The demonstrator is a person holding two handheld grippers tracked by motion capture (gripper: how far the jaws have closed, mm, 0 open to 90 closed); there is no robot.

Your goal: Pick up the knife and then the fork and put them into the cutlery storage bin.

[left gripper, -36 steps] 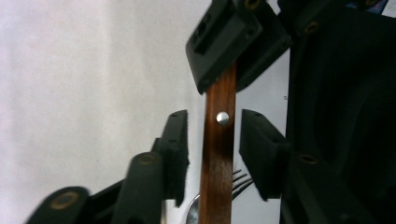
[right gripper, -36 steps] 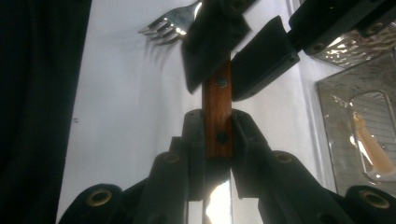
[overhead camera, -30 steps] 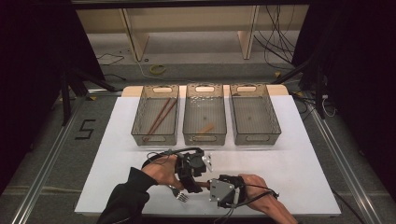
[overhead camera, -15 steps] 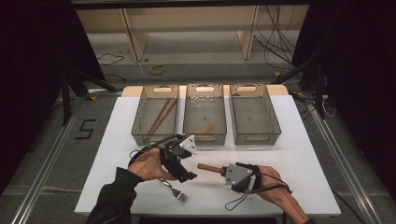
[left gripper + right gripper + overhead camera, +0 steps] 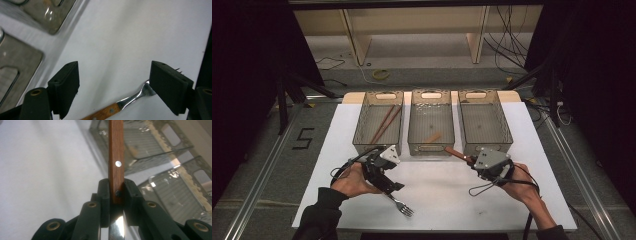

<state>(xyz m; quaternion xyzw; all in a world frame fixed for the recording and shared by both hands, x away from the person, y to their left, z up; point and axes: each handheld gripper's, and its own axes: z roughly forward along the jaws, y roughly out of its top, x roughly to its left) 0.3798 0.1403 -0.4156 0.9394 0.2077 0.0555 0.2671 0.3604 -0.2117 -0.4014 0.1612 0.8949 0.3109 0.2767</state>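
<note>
Your right tongs (image 5: 116, 195) clamp a wood-handled utensil (image 5: 116, 157), riveted, just before the middle bin (image 5: 430, 122); its metal end is hidden. Left tongs (image 5: 120, 92) released over fork (image 5: 120, 106) nr desk edge.

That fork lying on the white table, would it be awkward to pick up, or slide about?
The fork looks stiff: metal tines and neck, riveted wooden handle. It lies flat on the smooth table, so it would probably skid if nudged rather than roll. The left gripper stands open over it; the thin handle likely needs a squeeze across its width.

brown-handled fork (image 5: 117, 106), white table (image 5: 437, 200), black tongs (image 5: 115, 90)
</note>
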